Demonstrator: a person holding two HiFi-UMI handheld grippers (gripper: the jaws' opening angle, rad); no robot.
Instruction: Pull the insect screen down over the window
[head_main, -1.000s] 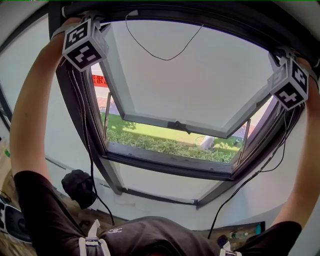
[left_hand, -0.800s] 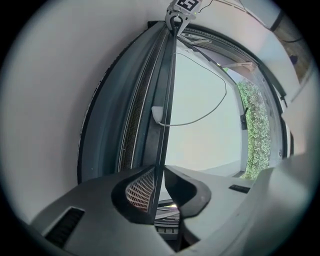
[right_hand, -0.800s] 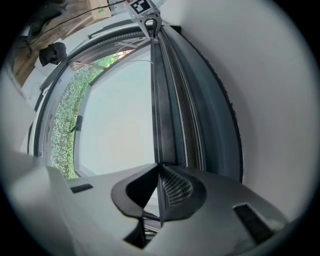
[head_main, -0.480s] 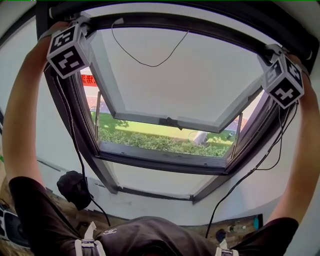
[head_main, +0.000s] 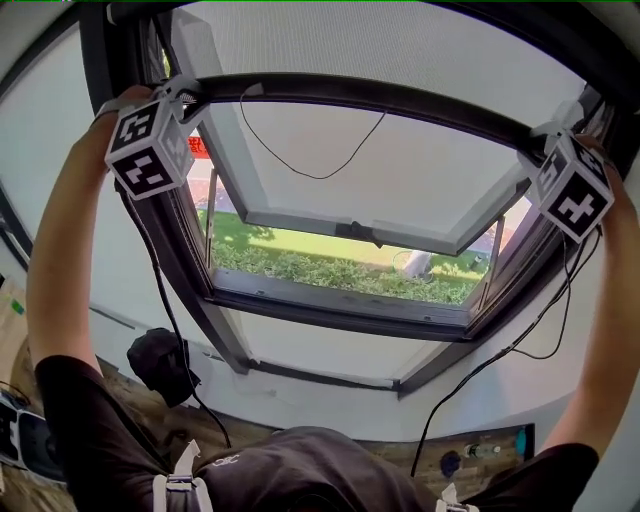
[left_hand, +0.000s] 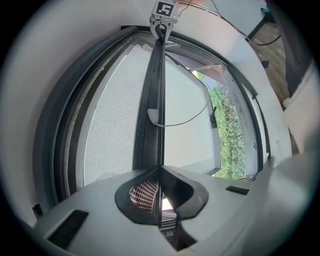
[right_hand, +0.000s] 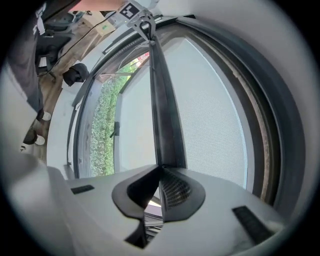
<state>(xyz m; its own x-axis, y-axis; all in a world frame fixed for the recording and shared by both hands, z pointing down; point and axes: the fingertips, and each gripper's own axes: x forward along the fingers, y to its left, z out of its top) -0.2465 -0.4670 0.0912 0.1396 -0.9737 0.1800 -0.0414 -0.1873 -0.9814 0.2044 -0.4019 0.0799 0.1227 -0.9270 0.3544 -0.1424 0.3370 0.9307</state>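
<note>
Gripping the bar (head_main: 380, 98) at both ends, closing the left gripper (left_hand: 159, 176) onto one end and pinching the other tight in the right gripper (right_hand: 160, 175), with the screen (head_main: 400, 40) covering only the top strip of the window (head_main: 330, 305). Risking a skewed, jamming screen by hauling one end faster than the other, or losing the bar and letting it spring back through too shallow a bite

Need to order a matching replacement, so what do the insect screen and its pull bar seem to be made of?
Insect screen: fine woven mesh, pale grey and see-through, likely fibreglass or plastic; its tiny regular grid shows. Pull bar: rigid dark grey profile with a smooth matt finish, probably coated aluminium, though plastic cannot be ruled out.
</note>
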